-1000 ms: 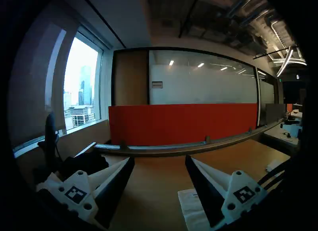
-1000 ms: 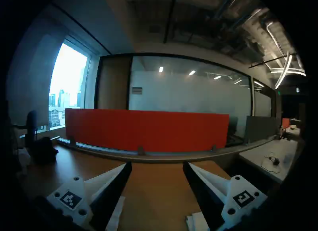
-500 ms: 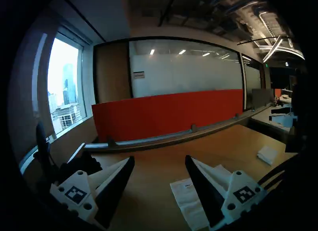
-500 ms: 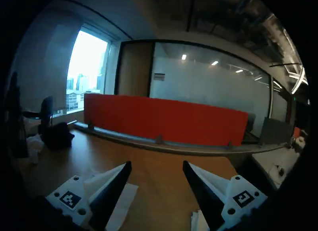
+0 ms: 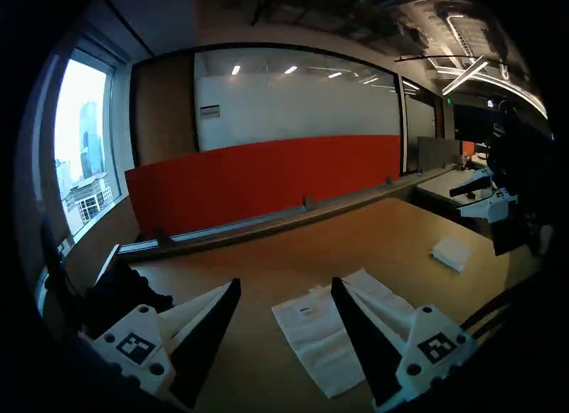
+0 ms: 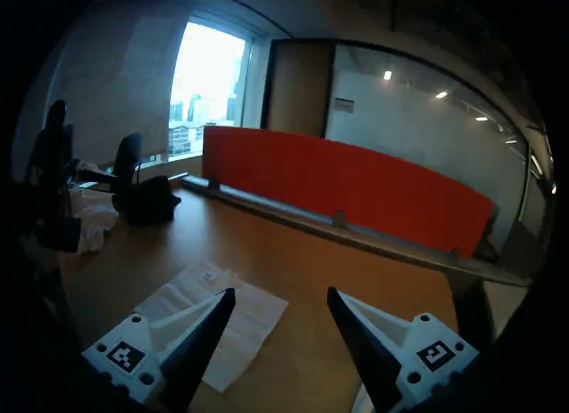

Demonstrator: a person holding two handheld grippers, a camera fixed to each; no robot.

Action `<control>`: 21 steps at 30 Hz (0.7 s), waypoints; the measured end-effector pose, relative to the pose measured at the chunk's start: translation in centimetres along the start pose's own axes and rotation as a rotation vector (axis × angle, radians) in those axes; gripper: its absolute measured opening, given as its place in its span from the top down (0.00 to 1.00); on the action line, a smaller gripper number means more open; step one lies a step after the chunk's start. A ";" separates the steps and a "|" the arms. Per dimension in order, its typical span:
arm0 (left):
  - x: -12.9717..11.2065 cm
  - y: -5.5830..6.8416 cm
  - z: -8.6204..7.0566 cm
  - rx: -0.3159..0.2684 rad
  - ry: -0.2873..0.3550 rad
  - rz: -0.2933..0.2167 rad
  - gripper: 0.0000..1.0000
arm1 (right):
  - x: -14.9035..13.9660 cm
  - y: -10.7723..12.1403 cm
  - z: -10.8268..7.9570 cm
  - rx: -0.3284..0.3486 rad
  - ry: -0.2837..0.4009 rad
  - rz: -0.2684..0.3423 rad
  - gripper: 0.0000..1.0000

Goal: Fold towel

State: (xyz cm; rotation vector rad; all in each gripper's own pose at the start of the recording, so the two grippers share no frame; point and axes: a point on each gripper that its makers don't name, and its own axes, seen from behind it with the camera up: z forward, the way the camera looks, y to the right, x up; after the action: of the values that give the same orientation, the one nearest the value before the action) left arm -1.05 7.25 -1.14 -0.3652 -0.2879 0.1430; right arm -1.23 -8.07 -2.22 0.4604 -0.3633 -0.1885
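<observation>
White towel [image 5: 313, 335] flat at lower centre, far more of it showing than half a second ago, left gripper [image 5: 284, 281] spread and empty above it, right gripper [image 6: 281, 291] likewise spread, wooden desk [image 5: 284, 246] open beyond, red partition [image 5: 263, 175] along its far edge.

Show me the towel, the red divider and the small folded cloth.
towel [image 5: 313, 342], left gripper view, on its flat middle.
red divider [image 5: 263, 178], left gripper view, on the centre of its panel.
small folded cloth [image 5: 451, 253], left gripper view, on its top face.
</observation>
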 end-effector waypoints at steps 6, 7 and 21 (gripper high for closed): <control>-2.2 1.5 0.3 -0.068 -0.066 0.031 0.06 | -1.8 -1.5 0.7 0.078 -0.071 -0.038 0.00; -2.5 1.6 0.3 -0.075 -0.074 0.036 0.06 | -2.0 -1.7 0.8 0.086 -0.077 -0.041 0.00; -7.0 3.1 0.7 -0.123 -0.150 0.047 0.06 | -6.4 -4.2 2.2 0.153 -0.154 -0.071 0.00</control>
State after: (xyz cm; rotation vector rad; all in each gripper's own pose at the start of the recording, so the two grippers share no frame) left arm -8.17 9.04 -3.46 -0.4840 -0.4371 0.2002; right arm -8.36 -10.94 -4.28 0.6120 -0.5149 -0.2677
